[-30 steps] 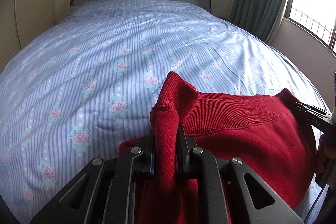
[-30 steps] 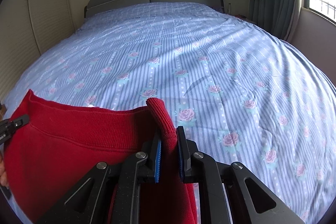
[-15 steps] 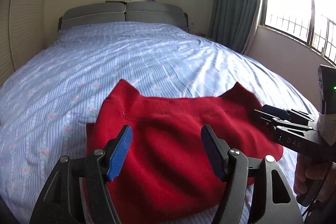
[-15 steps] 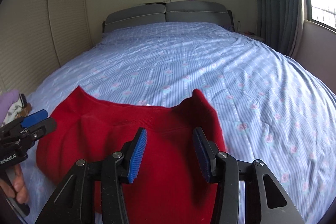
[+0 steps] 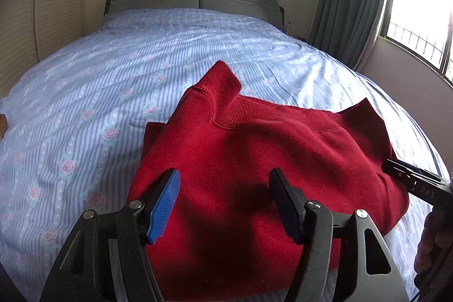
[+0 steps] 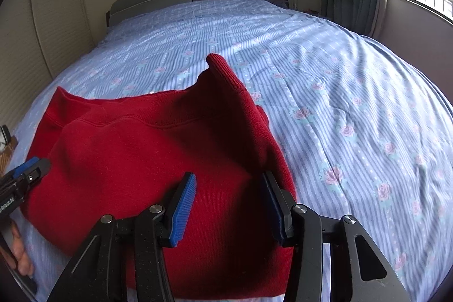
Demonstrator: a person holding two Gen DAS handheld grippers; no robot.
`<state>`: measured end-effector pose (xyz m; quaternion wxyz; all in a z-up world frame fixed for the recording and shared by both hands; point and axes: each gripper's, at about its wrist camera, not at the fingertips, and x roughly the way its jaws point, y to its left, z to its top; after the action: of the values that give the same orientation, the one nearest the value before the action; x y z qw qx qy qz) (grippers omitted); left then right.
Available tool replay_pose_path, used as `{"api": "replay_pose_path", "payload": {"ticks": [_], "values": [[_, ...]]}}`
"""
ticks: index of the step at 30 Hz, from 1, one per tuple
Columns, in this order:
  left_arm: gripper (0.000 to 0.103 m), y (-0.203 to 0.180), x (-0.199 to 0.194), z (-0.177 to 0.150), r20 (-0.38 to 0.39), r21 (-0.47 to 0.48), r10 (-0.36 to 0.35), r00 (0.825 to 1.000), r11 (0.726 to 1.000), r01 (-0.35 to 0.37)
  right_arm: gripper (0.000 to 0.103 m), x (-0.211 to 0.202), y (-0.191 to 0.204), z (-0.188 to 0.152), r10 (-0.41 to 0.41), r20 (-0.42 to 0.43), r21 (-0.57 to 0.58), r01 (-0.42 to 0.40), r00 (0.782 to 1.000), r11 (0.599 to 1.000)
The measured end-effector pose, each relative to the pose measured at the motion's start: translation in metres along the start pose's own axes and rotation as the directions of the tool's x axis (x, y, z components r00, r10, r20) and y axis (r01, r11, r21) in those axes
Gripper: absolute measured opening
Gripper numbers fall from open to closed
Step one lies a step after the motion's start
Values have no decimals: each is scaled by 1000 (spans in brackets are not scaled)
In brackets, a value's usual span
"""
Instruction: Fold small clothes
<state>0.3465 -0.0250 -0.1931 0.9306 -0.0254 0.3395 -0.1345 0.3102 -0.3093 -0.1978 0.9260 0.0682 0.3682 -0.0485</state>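
On my left wrist view, the left gripper hangs jaws apart over the red sweater, folded on the bed. On my right, the right gripper gapes likewise; contact seems unlikely.

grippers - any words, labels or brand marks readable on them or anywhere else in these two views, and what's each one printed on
"DAS" in pale letters on the black finger of the right gripper at the right edge of the left wrist view; anything further is cut off.
"nRobot.AI", first letters cut off by the frame edge, on the black body of the left gripper at the left edge of the right wrist view.
No readable text on the red sweater or the floral bedsheet.
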Motion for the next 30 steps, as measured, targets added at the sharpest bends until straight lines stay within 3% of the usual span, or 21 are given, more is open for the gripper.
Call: {"api": "replay_pose_path", "payload": {"ticks": [1, 5, 9, 13, 19, 21, 26, 30], "values": [[65, -2, -7, 1, 8, 2, 7, 1000, 1000, -7, 50, -9, -3, 1, 9, 14, 22, -10, 1000, 1000], [66, -14, -35, -2, 46, 7, 4, 999, 1000, -5, 82, -52, -24, -13, 19, 78, 148, -30, 997, 988], [67, -22, -57, -13, 65, 12, 30, 997, 999, -31, 82, -72, -48, -42, 81, 72, 302, -99, 994, 948], [67, -21, -70, -23, 66, -19, 62, 996, 998, -61, 82, -66, -59, -69, 158, 41, 427, -161, 987, 890], [69, -18, -72, -29, 46, -27, 84, 995, 996, -83, 78, -39, -45, -79, 239, 51, 484, -234, 970, 844], [69, -16, -71, -30, 45, -34, 84, 995, 996, -83, 70, -26, -42, -79, 292, 50, 515, -275, 955, 812], [69, -16, -68, -28, 48, -36, 89, 995, 996, -87, 70, -1, -42, -81, 336, 88, 598, -319, 938, 735], [69, -15, -60, -28, 35, -53, 88, 995, 995, -86, 70, 15, -38, -74, 331, 111, 603, -328, 937, 727]]}}
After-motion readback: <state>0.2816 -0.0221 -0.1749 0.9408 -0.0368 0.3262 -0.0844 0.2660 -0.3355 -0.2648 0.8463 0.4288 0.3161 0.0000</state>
